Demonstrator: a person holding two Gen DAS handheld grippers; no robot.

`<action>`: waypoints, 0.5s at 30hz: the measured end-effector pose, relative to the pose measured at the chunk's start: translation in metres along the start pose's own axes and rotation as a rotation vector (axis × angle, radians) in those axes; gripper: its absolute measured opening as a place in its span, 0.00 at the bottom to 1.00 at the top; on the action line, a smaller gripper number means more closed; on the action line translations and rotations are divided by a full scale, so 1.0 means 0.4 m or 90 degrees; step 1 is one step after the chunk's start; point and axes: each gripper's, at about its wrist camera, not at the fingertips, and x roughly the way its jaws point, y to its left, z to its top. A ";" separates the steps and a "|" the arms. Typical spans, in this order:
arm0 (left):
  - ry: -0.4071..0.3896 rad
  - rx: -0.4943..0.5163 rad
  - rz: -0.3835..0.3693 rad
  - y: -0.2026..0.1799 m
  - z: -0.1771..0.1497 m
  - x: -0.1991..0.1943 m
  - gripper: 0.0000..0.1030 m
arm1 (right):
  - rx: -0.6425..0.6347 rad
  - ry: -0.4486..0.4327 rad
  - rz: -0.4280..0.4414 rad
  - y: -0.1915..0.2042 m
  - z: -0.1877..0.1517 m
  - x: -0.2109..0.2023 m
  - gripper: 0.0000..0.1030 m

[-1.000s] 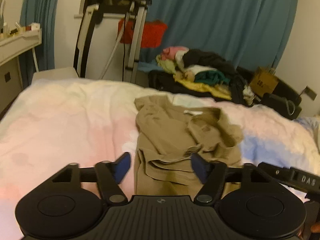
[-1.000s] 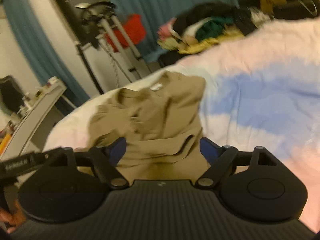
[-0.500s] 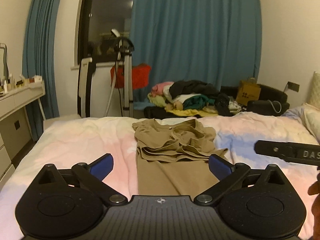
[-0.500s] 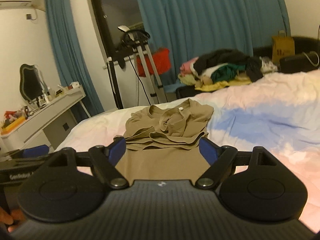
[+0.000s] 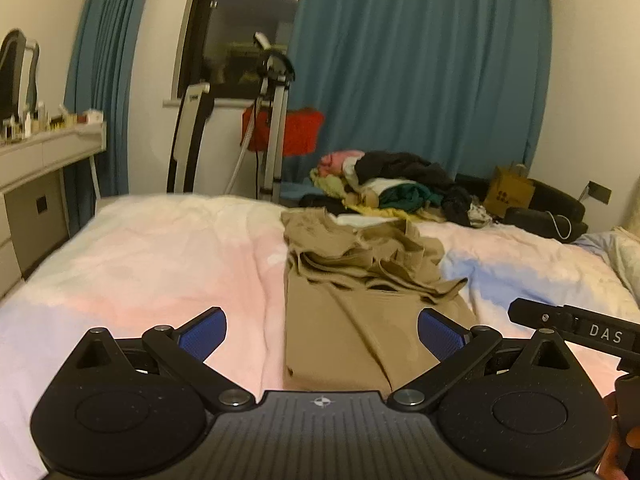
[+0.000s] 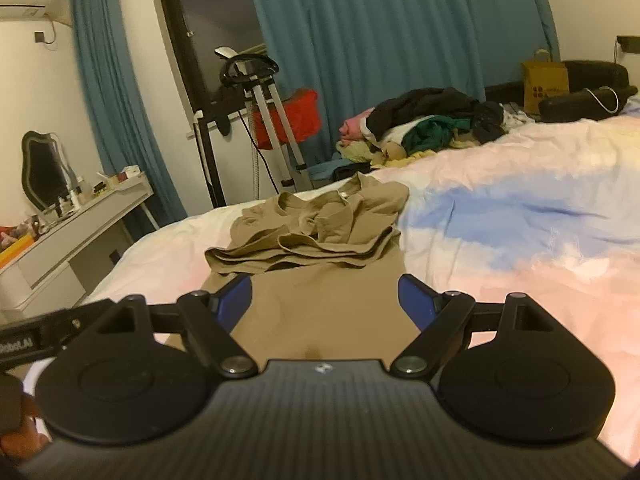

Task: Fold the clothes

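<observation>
A tan garment (image 5: 360, 300) lies on the bed, its far half folded back in rumpled layers over a flat near half; it also shows in the right wrist view (image 6: 320, 240). My left gripper (image 5: 322, 332) hovers open over its near end, blue pads wide apart with nothing between them. My right gripper (image 6: 324, 300) is open as well, above the flat near part, touching nothing. The right gripper's body shows at the right edge of the left wrist view.
The bed (image 5: 160, 264) has a pink, white and blue cover. A heap of clothes (image 5: 400, 188) lies past its far side, by an exercise machine (image 5: 272, 120) and blue curtains. A white dresser (image 6: 72, 236) stands at the left. A paper bag (image 6: 546, 80) sits at the back right.
Both grippers have drawn back from the garment and tipped up, so more of the room shows. The left jaws have spread wider. The garment lies where it was.
</observation>
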 end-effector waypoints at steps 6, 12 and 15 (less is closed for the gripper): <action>0.037 -0.013 -0.003 -0.006 -0.018 0.024 1.00 | 0.016 0.030 -0.009 -0.008 -0.020 0.018 0.80; 0.060 -0.013 0.000 -0.019 -0.036 0.038 1.00 | 0.075 0.098 -0.017 -0.040 -0.040 0.054 0.80; 0.079 -0.038 0.004 -0.008 -0.041 0.051 1.00 | 0.113 0.132 -0.018 -0.061 -0.056 0.072 0.80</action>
